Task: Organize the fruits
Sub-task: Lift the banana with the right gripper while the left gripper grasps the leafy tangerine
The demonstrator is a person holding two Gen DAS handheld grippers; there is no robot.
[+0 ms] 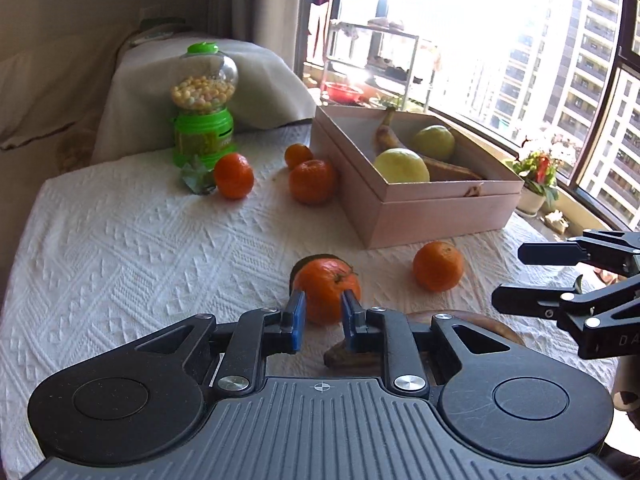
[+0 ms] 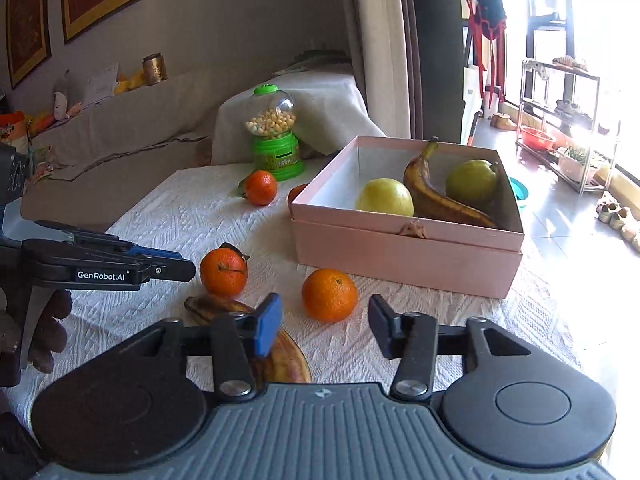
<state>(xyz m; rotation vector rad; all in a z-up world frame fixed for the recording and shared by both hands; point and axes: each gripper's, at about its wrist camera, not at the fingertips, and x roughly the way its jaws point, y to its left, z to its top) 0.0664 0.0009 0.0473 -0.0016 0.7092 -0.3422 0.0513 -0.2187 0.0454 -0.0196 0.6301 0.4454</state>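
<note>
Evidently left gripper [image 1: 322, 312] pinches a tangerine [image 1: 327, 288] for boxing; right gripper [image 2: 324, 326], empty, gapes toward another tangerine [image 2: 329, 294].

Box [image 2: 404, 264] sits on counter [image 2: 168, 216], holding two pears [image 2: 384, 198] and a banana [image 2: 432, 196]. Oranges [image 2: 329, 295] lie before and left of it; candy dispenser [image 2: 275, 136] stands behind them.

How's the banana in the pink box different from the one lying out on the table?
The boxed banana sits inside the pink box, its stem tilted up against the back wall, between two green-yellow fruits. The table banana lies flat on the white cloth, loose and partly hidden. Both are heavily browned.
</note>
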